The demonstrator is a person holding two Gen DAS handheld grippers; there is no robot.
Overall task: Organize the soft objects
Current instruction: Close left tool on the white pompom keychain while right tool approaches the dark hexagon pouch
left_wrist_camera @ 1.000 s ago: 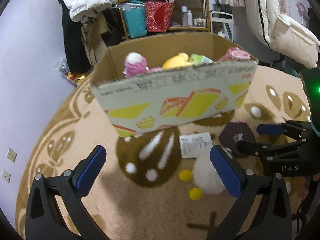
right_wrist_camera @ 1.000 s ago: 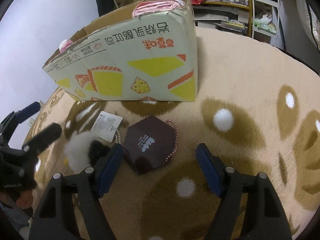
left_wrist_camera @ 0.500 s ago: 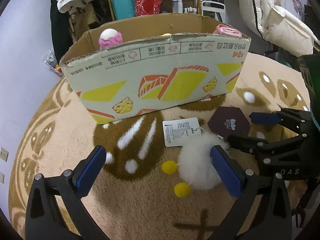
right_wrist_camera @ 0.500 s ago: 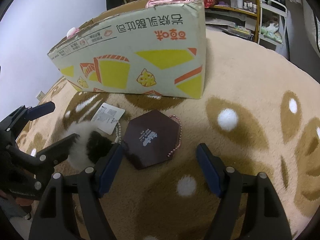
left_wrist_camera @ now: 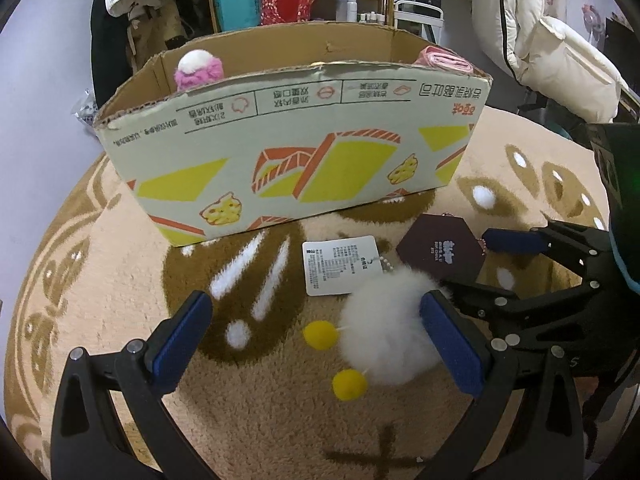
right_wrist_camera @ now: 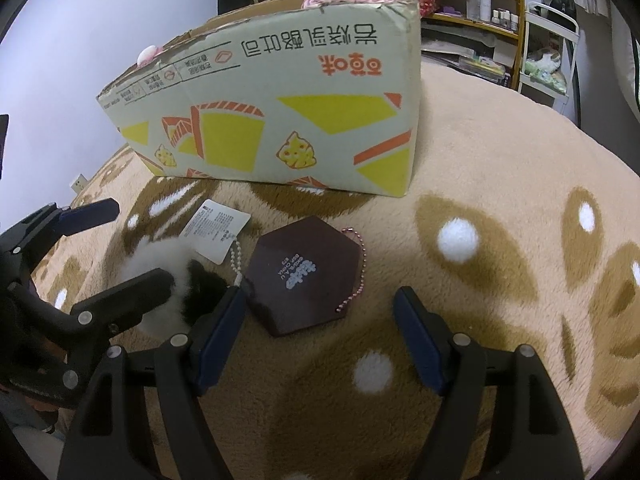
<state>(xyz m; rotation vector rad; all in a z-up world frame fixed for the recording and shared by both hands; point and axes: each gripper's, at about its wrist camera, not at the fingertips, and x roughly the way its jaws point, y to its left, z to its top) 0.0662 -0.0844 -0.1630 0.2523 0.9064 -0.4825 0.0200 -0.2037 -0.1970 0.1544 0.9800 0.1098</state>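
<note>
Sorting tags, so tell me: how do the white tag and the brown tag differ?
The white tag is rectangular; the brown tag is hexagonal. The white tag carries dense dark print; the brown tag only a small pale logo. The white tag's chain looks white, the brown tag's pink. Both lie flat on the rug.

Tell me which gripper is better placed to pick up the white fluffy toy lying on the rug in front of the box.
Left. The left gripper is open and the white fluffy toy lies by its right finger. The right gripper, also open, points at the dark hexagonal tag, with the toy outside its left finger.
</note>
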